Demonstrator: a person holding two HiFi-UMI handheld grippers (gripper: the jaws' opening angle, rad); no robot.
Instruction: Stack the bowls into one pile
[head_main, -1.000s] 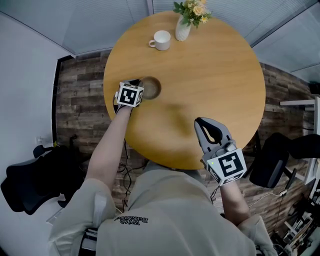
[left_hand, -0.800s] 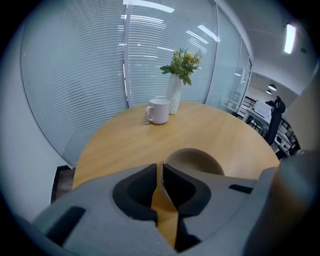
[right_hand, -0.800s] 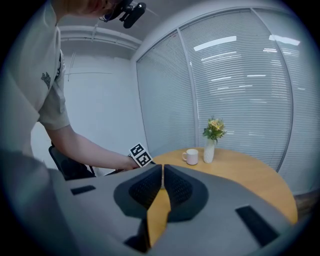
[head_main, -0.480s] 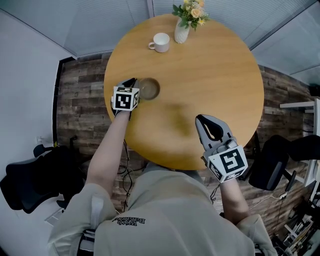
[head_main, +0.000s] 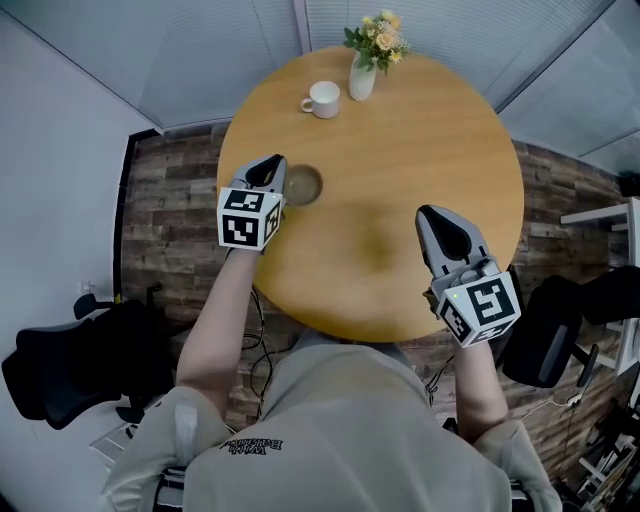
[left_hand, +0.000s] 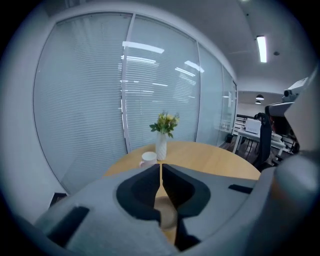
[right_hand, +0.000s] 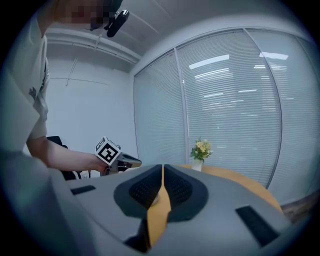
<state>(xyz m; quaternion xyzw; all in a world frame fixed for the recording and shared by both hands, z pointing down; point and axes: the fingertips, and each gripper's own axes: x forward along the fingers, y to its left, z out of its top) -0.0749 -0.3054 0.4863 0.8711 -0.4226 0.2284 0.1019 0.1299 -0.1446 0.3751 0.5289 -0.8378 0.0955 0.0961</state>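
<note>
One brown bowl (head_main: 304, 185) stands on the left part of the round wooden table (head_main: 420, 140); whether it is a single bowl or a pile I cannot tell. My left gripper (head_main: 272, 164) hovers just left of the bowl, its jaws closed together and empty. In the left gripper view the bowl (left_hand: 168, 216) shows low down behind the shut left gripper (left_hand: 160, 168). My right gripper (head_main: 431, 213) is over the table's right front, shut and empty, well apart from the bowl. The right gripper (right_hand: 162, 168) looks across at the left gripper (right_hand: 131, 161).
A white mug (head_main: 322, 99) and a white vase of flowers (head_main: 365, 68) stand at the table's far edge. Black office chairs (head_main: 70, 370) sit on the wood floor at left and right. Glass walls with blinds (left_hand: 90, 100) lie behind the table.
My left gripper has drawn back from the bowl toward the person and lifted a little. The right gripper has drifted slightly right. The bowl stays in place.
</note>
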